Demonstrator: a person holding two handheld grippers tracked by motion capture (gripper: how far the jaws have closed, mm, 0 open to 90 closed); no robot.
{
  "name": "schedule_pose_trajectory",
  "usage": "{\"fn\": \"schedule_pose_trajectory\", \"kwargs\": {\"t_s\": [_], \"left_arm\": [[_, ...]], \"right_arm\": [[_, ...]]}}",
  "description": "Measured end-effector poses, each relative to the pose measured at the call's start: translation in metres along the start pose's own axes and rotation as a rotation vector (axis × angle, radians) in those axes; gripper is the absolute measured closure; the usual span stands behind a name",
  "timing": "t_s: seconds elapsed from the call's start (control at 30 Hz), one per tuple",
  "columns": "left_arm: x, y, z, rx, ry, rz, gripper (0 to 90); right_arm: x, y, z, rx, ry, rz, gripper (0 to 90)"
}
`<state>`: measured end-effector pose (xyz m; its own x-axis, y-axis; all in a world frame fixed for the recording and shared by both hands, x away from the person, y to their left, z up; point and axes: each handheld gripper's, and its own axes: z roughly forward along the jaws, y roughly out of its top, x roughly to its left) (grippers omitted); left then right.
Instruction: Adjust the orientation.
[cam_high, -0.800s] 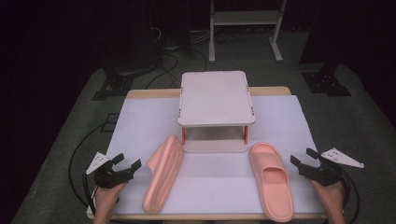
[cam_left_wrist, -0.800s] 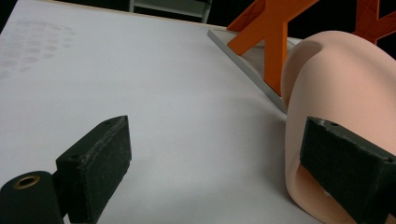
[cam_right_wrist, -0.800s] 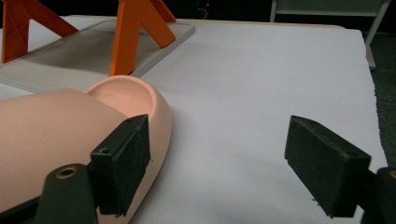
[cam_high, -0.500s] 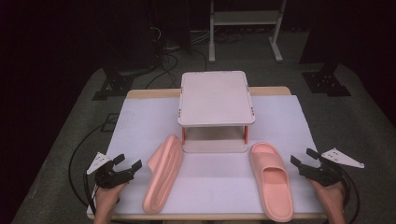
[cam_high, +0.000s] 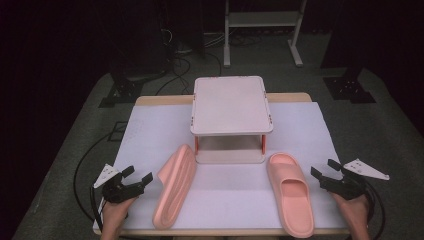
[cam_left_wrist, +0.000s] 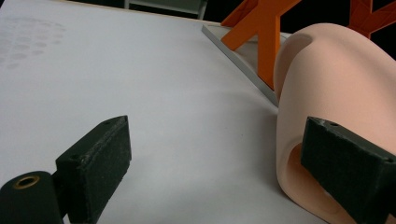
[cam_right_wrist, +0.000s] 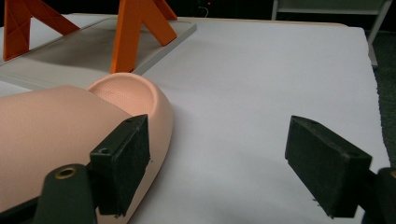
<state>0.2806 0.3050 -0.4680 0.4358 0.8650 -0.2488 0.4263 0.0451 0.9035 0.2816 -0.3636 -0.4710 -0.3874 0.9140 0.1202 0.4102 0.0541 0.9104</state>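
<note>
Left gripper (cam_high: 142, 180): jaws wide, nothing held; the tilted slipper (cam_high: 173, 187) at 3 o'clock could be toppled
Right gripper (cam_high: 322, 174): jaws wide, empty; the flat slipper (cam_high: 290, 192) at 9 o'clock could be pushed away

Nothing has shifted: both slippers (cam_high: 176, 192) and each open tool (cam_high: 131, 181) lie as before.

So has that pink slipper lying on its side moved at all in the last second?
No. The slipper on its side lies at the same spot, its tip beside the rack's front left corner as before.
</note>
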Motion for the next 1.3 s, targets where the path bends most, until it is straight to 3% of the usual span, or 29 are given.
{"fn": "schedule_pose_trajectory", "kwargs": {"t_s": [0.47, 0.87, 1.3], "left_arm": [[-0.007, -0.001, 0.001, 0.025, -0.014, 0.036, 8.7], [-0.014, -0.001, 0.003, 0.054, -0.053, 0.090, 8.7], [-0.017, -0.002, 0.007, 0.078, -0.067, 0.102, 8.7]], "right_arm": [[0.001, 0.001, -0.002, -0.012, 0.003, -0.003, 21.4], [0.002, 0.001, -0.002, -0.016, 0.006, -0.004, 21.2], [0.002, 0.001, -0.002, -0.018, 0.009, -0.004, 21.1]]}}
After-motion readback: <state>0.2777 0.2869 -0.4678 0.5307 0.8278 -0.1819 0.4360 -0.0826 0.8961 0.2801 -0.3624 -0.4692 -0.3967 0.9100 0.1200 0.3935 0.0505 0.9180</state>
